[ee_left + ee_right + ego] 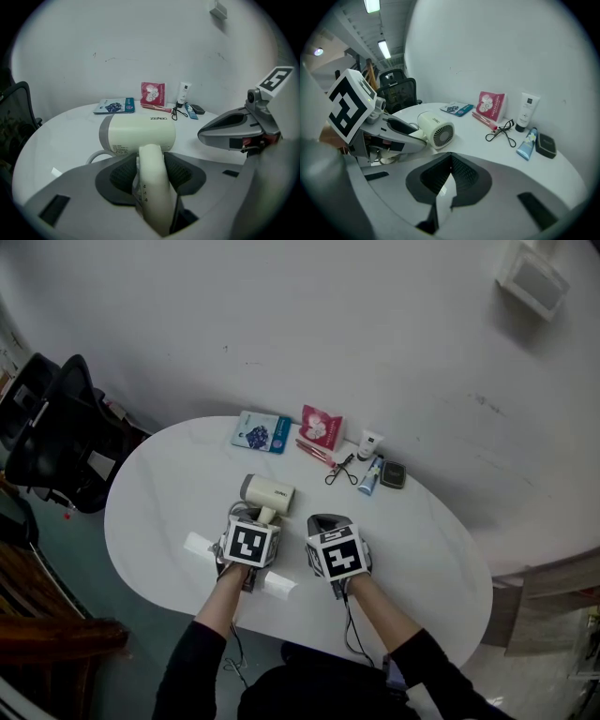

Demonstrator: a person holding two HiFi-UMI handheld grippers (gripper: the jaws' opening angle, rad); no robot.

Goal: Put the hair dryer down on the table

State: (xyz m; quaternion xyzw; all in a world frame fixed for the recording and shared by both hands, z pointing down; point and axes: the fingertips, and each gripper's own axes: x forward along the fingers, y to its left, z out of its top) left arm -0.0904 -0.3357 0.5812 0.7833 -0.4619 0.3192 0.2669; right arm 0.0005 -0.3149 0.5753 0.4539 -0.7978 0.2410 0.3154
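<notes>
A cream hair dryer [269,493] with a grey rear cap is held over the white oval table [159,493], near its front middle. My left gripper [262,517] is shut on its handle [152,187]. The pads press it from both sides, and the barrel [138,133] lies crosswise just beyond them. I cannot tell whether the dryer touches the tabletop. Its grey cord [96,157] loops at the left. My right gripper [330,521] hovers beside it on the right, its pads [461,176] together with nothing between them. The right gripper view shows the dryer's grille [443,135].
Along the wall side lie a blue packet [262,432], a red packet [322,426], a pink stick [316,453], an eyelash curler [340,470], a white tube [370,443], a blue tube [369,476] and a dark case [393,474]. A black chair [56,427] stands to the left.
</notes>
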